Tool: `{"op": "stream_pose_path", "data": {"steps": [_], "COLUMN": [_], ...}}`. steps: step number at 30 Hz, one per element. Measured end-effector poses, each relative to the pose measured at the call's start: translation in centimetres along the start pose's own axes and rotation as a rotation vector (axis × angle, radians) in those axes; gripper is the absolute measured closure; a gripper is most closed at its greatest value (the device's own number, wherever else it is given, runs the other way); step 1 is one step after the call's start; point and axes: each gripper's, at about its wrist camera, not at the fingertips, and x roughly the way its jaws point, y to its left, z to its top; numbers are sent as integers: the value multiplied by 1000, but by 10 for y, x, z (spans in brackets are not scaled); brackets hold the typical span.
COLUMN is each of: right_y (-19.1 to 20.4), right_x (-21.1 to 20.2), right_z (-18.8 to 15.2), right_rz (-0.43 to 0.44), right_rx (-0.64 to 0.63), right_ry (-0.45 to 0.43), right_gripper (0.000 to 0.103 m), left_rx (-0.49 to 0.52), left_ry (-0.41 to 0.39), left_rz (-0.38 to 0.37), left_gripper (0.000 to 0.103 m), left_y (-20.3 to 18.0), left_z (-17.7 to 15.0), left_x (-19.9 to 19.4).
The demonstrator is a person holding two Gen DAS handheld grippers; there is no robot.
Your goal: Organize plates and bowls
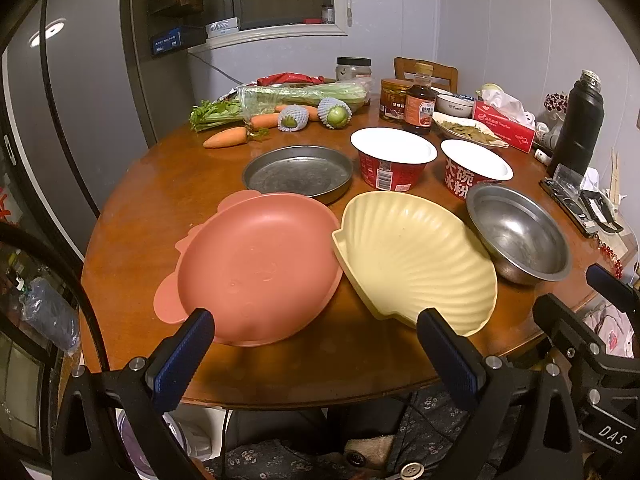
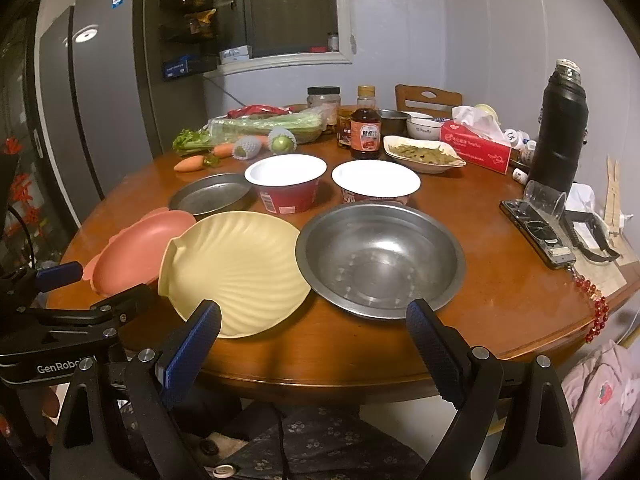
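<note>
A: The left gripper (image 1: 316,350) hangs just off the table's near edge, jaws spread wide with nothing between them. The right gripper (image 2: 314,344) beside it is the same: wide apart, empty.

B: And the dishes?

A: Three sit in a row along the near edge of the round wooden table (image 1: 140,184). The pink plate (image 1: 256,268) is toward the near-left edge, the yellow shell-shaped plate (image 1: 416,256) in the middle with its rim touching or overlapping the pink one, and the steel bowl (image 2: 380,258) toward the near-right, just beside the shell plate.

B: Behind them?

A: A flat metal pan (image 1: 298,172) sits toward the table's middle, with two red paper bowls (image 1: 394,160) to its right, side by side, white insides up. Vegetables (image 1: 256,116), jars and a sauce bottle (image 1: 419,104) crowd the far edge; a tissue box (image 2: 476,146) and a black flask (image 2: 560,136) stand toward the far-right edge.
</note>
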Motion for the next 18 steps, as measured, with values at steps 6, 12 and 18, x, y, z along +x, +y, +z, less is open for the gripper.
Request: {"op": "stream_pose_path", "data": {"steps": [6, 12, 18], "right_y": [2, 8, 28], "right_x": [1, 2, 9], "right_z": [-1, 1, 10], "right_rz": [8, 34, 92], "right_rx": [-6, -22, -68], "right_ry": [3, 0, 5], "right_gripper": [9, 9, 9], "left_rx": [6, -41, -128], "left_ry": [-2, -13, -20], "left_rz": [-1, 14, 52], "left_gripper": [1, 1, 1], "left_y": [3, 23, 63], "left_z": [1, 3, 3], "left_x": [0, -3, -5]}}
